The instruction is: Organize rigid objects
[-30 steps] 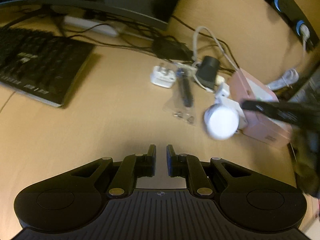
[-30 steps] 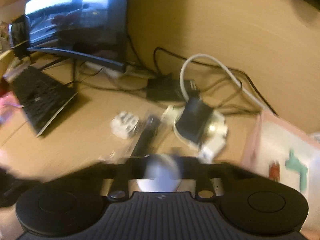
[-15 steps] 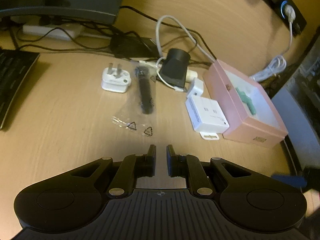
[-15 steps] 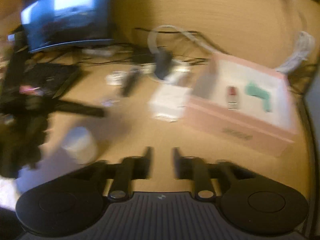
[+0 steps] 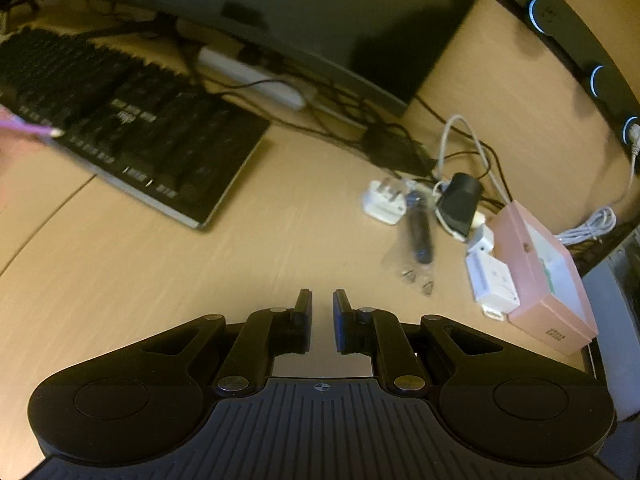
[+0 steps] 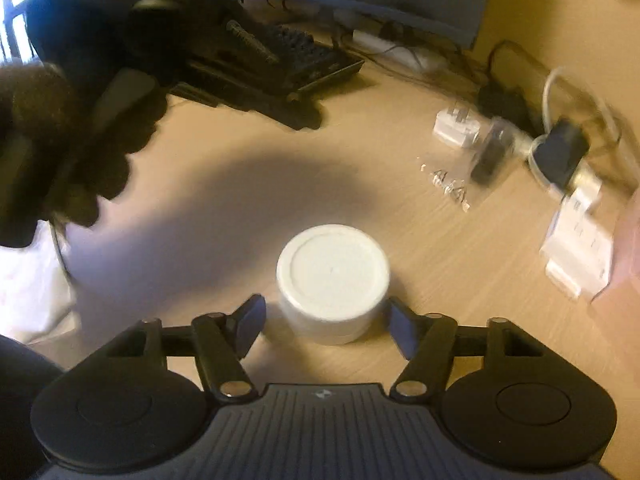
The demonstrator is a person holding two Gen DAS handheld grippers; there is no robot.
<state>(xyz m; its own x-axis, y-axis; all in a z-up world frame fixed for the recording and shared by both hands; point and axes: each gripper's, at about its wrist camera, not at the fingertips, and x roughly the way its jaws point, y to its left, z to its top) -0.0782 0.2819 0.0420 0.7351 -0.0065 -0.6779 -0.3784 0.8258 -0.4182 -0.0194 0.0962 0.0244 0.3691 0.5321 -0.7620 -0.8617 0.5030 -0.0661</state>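
A white round jar [image 6: 333, 280] stands on the wooden desk between the spread fingers of my right gripper [image 6: 326, 322], which is open and not touching it. My left gripper [image 5: 322, 312] is nearly closed, with a narrow gap, empty, above bare desk. A pink open box [image 5: 544, 276] sits at the right with a white flat device [image 5: 494, 282] beside it. A white plug [image 5: 384, 202], a black pen in a clear bag [image 5: 418, 240] and a black adapter [image 5: 460, 200] lie near it.
A black keyboard [image 5: 132, 140] lies at the left under a monitor [image 5: 320, 12]. Cables and a white power strip [image 5: 252, 78] run along the back. In the right wrist view the other gripper and a gloved hand [image 6: 60, 140] hover at the left.
My right gripper has let go of the white jar and opened; the jar now stands on the desk. The left wrist view has swung left towards the keyboard.
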